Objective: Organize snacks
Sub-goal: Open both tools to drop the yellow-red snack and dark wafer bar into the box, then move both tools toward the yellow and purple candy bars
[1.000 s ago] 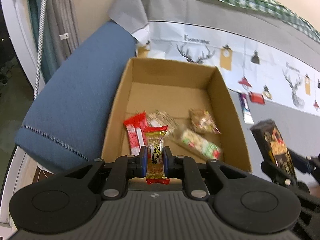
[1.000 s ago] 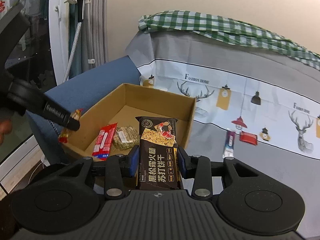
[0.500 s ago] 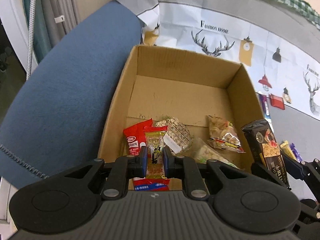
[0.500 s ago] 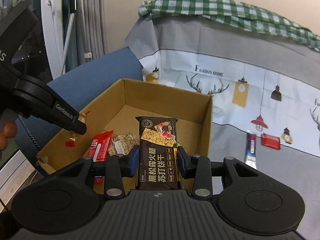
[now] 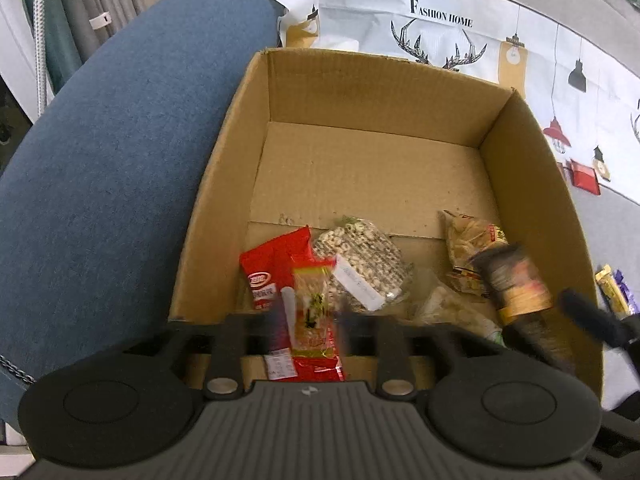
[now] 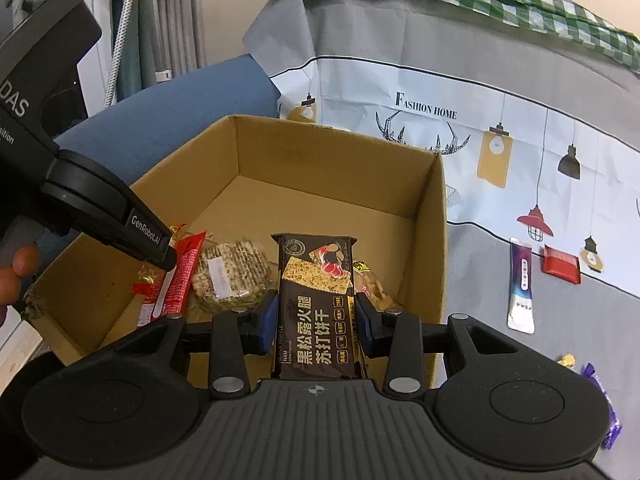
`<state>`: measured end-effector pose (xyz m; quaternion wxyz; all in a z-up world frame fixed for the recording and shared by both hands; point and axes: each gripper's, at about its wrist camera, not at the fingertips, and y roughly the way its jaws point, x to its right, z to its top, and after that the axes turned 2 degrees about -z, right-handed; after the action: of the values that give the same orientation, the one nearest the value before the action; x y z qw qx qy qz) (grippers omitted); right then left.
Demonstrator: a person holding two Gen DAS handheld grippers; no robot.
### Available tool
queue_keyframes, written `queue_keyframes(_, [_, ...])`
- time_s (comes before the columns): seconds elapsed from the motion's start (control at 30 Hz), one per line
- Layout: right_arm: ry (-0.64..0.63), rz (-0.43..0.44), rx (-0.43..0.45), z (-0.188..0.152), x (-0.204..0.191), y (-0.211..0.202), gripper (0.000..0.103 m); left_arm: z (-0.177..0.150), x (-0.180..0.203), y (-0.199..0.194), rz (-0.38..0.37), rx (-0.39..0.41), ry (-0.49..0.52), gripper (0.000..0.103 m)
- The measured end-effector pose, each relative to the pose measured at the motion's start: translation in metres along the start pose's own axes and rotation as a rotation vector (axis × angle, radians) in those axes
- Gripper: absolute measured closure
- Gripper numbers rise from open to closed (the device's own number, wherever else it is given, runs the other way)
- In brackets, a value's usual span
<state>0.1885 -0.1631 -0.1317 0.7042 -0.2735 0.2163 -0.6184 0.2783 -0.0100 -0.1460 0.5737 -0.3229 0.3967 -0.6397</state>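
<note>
Your left gripper (image 5: 308, 320) has just let go: a second ago it was clenched on the small red-and-yellow snack (image 5: 314, 312); now its jaws are opening and the snack sits loose between them at the near edge of the cardboard box (image 5: 360, 92), over the red packet (image 5: 272, 268). Treat that piece as delivered.

Your right gripper (image 6: 316, 320) is opening too. The black cracker pack (image 6: 318, 308) is between its pads; the right pad already stands clear of the wrapper, so the grasp is released. The pack hangs over the box's near-right corner, so expect it to land inside. Loose snacks remain outside on the printed cloth (image 6: 520, 288).
</note>
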Motion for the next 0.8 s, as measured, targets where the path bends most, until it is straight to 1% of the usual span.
queue_keyframes(0.03, [0.008, 0.012, 0.009, 0.0, 0.001, -0.001, 0.029, -0.001, 0.001, -0.005, 0.028, 0.023, 0.01, 0.002])
queue_keyframes(0.07, [0.011, 0.012, 0.018, 0.001, 0.001, -0.004, 0.011, -0.006, 0.003, -0.014, 0.053, 0.081, 0.03, 0.0])
queue_keyframes(0.1, [0.013, 0.004, 0.041, 0.002, 0.002, -0.01, 0.008, -0.012, 0.005, -0.023, 0.076, 0.125, 0.063, 0.0])
queue_keyframes(0.13, [0.012, -0.004, 0.065, 0.002, 0.002, -0.015, 0.008, -0.015, 0.008, -0.028, 0.089, 0.133, 0.092, 0.0])
queue_keyframes(0.17, [-0.002, -0.001, 0.08, 0.002, 0.001, -0.021, 0.008, -0.02, 0.009, -0.033, 0.099, 0.125, 0.112, 0.0])
queue_keyframes(0.2, [-0.019, 0.006, 0.079, 0.003, 0.001, -0.027, 0.007, -0.026, 0.008, -0.038, 0.106, 0.118, 0.113, 0.0])
queue_keyframes(0.37, [-0.031, 0.03, 0.059, -0.013, -0.001, -0.069, 0.005, -0.067, 0.001, -0.072, 0.102, 0.103, 0.071, 0.0])
queue_keyframes(0.53, [-0.026, 0.037, 0.047, -0.032, -0.004, -0.117, 0.004, -0.112, 0.005, -0.108, 0.102, 0.12, 0.046, 0.0])
queue_keyframes(0.7, [-0.021, 0.017, 0.086, -0.045, -0.003, -0.161, 0.003, -0.148, 0.018, -0.136, 0.1, 0.152, 0.042, 0.0])
queue_keyframes(0.8, [-0.023, 0.001, 0.122, -0.055, -0.002, -0.186, 0.002, -0.163, 0.027, -0.146, 0.096, 0.165, 0.049, 0.0])
